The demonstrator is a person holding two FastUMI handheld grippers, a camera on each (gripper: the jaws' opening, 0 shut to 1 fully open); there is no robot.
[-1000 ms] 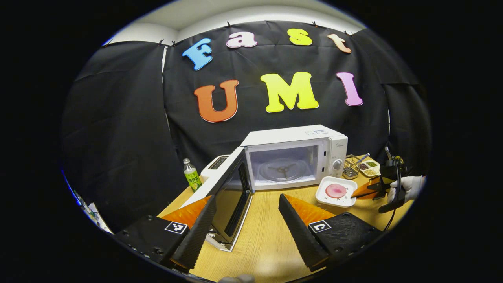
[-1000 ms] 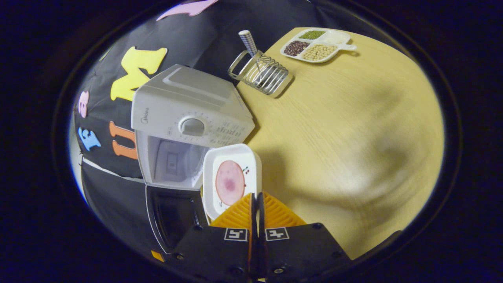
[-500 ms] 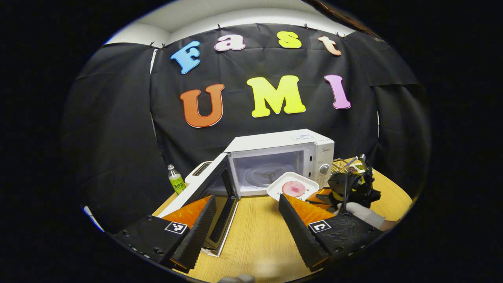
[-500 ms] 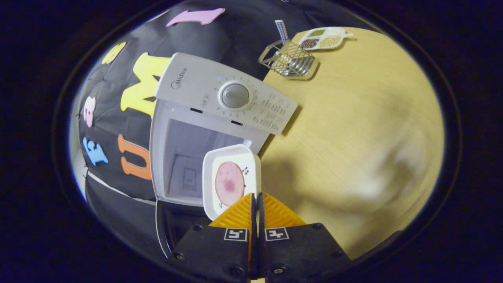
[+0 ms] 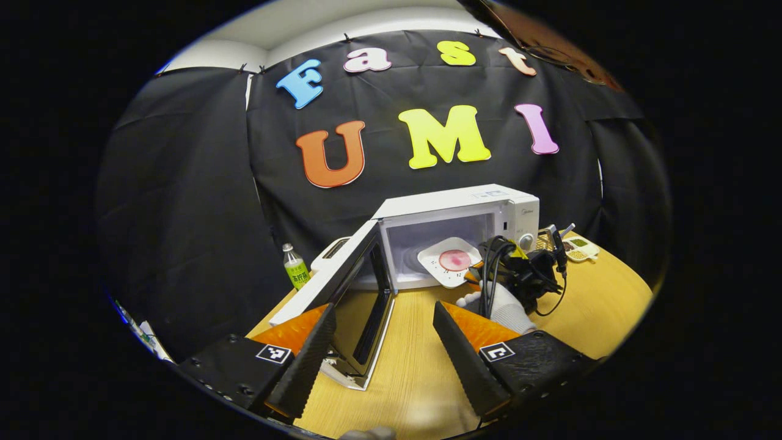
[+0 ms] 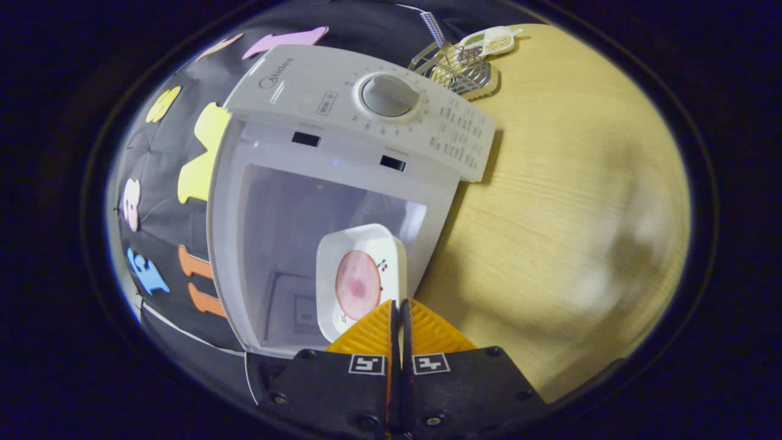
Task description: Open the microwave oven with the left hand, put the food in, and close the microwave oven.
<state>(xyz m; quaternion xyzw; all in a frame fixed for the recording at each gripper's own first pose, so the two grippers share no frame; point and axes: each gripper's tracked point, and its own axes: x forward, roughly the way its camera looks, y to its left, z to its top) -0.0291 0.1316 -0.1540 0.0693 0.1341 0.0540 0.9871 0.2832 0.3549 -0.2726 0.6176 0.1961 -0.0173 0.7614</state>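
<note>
The white microwave (image 5: pixel 519 211) (image 6: pixel 317 85) stands at the back of the wooden table, its door (image 5: pixel 357 287) swung wide to the left. My right gripper (image 6: pixel 398 308) is shut on the rim of a white square plate (image 6: pixel 335 244) that carries a pink slice of food (image 6: pixel 357 284). In the left gripper view that plate (image 5: pixel 449 260) hangs tilted in the oven's opening, held by a gloved hand (image 5: pixel 498 305). My left gripper (image 5: pixel 382 318) is open over the table in front of the door, holding nothing.
A green bottle (image 5: pixel 295 270) stands left of the microwave beside a white appliance (image 5: pixel 333 250). A wire rack (image 6: pixel 461 67) and a divided tray of grains (image 6: pixel 492 41) (image 5: pixel 580 249) sit right of the oven. Bare tabletop (image 6: pixel 580 183) lies to the right.
The right gripper has carried the plate from the table in front of the oven up into its opening. The left gripper has stayed open near the door.
</note>
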